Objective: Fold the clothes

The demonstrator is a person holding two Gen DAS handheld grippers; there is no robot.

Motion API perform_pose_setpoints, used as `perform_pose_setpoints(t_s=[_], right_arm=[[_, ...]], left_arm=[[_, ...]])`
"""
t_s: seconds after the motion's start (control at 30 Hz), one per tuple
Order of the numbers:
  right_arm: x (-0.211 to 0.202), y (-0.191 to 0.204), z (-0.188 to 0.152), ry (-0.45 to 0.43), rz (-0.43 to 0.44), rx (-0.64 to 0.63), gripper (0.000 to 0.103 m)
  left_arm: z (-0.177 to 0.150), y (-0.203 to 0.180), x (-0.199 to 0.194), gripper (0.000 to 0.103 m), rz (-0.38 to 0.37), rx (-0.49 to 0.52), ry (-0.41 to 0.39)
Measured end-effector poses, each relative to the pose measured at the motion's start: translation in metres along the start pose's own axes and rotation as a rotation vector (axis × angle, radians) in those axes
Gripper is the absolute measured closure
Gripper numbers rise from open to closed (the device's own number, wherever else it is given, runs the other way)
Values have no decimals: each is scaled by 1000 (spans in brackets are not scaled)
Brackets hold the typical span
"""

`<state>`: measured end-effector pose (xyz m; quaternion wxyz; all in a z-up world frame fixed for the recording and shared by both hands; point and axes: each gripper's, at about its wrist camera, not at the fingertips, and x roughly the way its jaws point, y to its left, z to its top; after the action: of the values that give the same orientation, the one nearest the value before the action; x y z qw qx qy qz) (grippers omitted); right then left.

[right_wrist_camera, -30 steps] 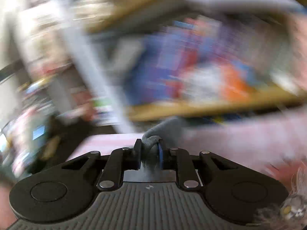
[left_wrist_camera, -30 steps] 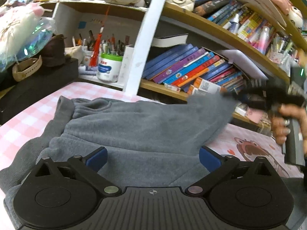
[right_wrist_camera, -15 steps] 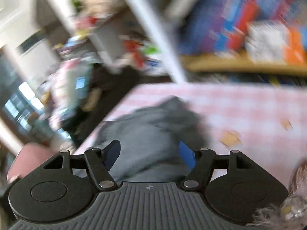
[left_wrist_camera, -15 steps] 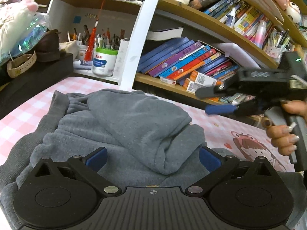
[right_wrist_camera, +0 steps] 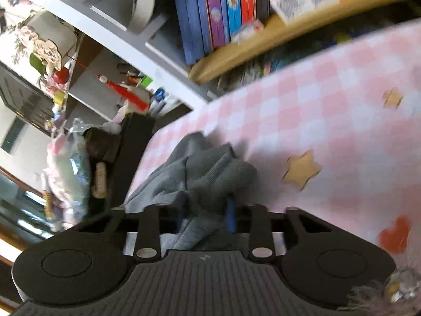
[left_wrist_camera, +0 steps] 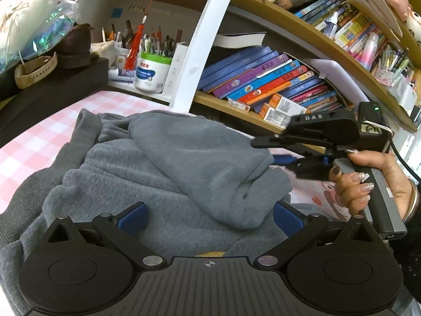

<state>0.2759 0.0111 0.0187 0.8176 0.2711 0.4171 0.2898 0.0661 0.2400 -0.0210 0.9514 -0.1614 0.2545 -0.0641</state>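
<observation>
A grey fleece garment (left_wrist_camera: 184, 173) lies bunched on the pink checked tablecloth (left_wrist_camera: 34, 144), one flap folded across its middle. My left gripper (left_wrist_camera: 209, 218) hovers low over its near part, open wide, blue pads apart with nothing pinched. In the left wrist view my right gripper (left_wrist_camera: 265, 148) comes in from the right at the flap's edge, held by a hand (left_wrist_camera: 368, 181). In the right wrist view my right gripper (right_wrist_camera: 206, 210) is closing its jaws, with a bunch of the grey garment (right_wrist_camera: 215, 173) filling the gap between them.
A wooden bookshelf (left_wrist_camera: 263, 115) with leaning books (left_wrist_camera: 263, 79) runs along the back. A white post (left_wrist_camera: 202, 42), a pen cup (left_wrist_camera: 151, 73) and a black box (left_wrist_camera: 52, 89) stand at the back left. Bare tablecloth with star prints (right_wrist_camera: 302, 169) lies right of the garment.
The right gripper first held a flap stretched up to the right, then opened and let it drop onto the garment. It has since sunk, rolled and closed on fabric at the right edge.
</observation>
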Motion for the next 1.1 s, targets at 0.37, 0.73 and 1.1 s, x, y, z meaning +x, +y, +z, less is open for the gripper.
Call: perform_pose_setpoints(t_s=[0.37, 0.73, 1.1], right_arm=[[-134, -58, 31, -456, -486, -143, 81], [-138, -161, 37, -311, -775, -145, 64], [-222, -115, -20, -314, -664, -227, 46]], left_arm=[[0, 0, -1, 0, 1, 7, -2], [0, 1, 3, 0, -4, -2, 19], [0, 0, 2, 0, -3, -4, 12]])
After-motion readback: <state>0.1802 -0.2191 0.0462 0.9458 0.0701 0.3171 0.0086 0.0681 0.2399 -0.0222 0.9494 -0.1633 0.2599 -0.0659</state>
